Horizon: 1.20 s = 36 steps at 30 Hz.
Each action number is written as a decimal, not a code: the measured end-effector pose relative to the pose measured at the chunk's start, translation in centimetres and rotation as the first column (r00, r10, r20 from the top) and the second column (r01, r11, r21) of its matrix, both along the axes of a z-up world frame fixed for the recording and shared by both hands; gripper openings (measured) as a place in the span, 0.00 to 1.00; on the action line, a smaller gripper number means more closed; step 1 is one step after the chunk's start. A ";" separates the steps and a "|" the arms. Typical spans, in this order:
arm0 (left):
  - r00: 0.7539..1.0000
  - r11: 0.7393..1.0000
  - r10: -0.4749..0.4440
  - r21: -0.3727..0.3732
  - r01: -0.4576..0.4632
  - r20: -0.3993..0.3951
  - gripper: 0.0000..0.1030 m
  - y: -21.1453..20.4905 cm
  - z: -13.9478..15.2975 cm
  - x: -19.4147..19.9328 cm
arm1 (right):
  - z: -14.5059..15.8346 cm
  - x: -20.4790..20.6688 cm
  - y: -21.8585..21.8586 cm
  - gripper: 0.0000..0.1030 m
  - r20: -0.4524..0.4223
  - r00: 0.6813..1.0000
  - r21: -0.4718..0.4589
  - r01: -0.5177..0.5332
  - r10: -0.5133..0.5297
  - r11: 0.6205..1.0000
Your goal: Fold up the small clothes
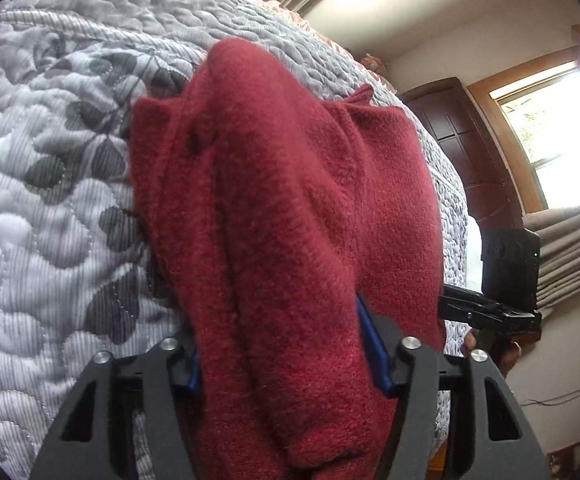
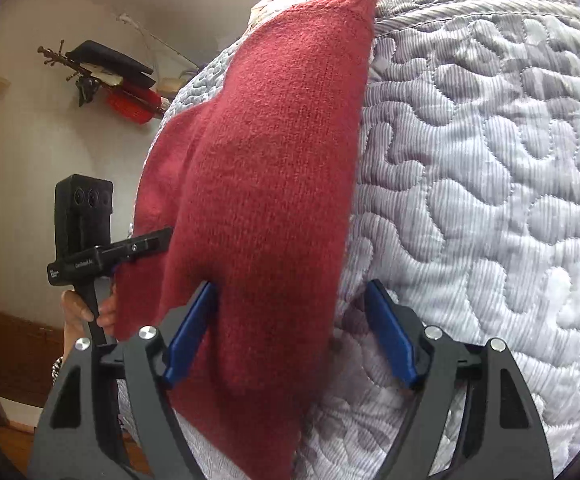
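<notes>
Left wrist view showed the left gripper [image 1: 285, 344] spread wide around the dark red knitted sweater [image 1: 290, 208] on the grey quilted bedspread [image 1: 49, 200]; the right gripper [image 2: 290, 332] gaped too.

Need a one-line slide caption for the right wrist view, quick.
Right tongs spread open around a red knit sweater on a grey quilted bedspread, left tongs alongside.

A home bedroom: quilted grey bedspread [image 1: 49, 208], curtained window [image 1: 550, 120], wooden wardrobe [image 1: 462, 128].
</notes>
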<state>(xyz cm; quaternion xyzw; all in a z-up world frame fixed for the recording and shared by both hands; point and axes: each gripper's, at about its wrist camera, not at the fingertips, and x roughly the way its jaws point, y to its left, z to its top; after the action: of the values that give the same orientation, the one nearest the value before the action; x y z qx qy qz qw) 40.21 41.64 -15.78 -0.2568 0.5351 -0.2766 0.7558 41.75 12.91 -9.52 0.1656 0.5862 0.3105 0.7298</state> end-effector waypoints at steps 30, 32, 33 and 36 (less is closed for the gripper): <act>0.997 0.990 -0.071 -0.116 0.076 0.042 0.50 -17.6 1.4 -14.1 | 5.7 -16.6 -17.6 0.35 0.139 0.990 -0.096 0.035 -0.022 0.995; 0.996 0.994 -0.045 -0.100 0.052 0.073 0.53 -18.0 0.5 -14.7 | 3.5 -16.8 -18.1 0.38 0.123 0.991 -0.085 0.069 -0.058 0.994; 0.995 0.996 -0.036 -0.082 0.043 0.093 0.54 -18.2 0.4 -15.0 | 2.6 -17.0 -18.5 0.39 0.122 0.989 -0.049 0.087 -0.080 0.995; 0.992 0.999 -0.003 -0.045 0.009 0.128 0.57 -18.6 0.5 -15.7 | 1.2 -17.5 -19.4 0.47 0.103 0.986 0.033 0.132 -0.134 0.991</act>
<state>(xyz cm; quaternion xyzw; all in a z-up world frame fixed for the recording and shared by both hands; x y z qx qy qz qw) 24.50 23.04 -15.28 -0.2539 0.4799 -0.3069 0.7817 24.26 -6.52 -8.32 0.1974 0.5305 0.2770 0.7765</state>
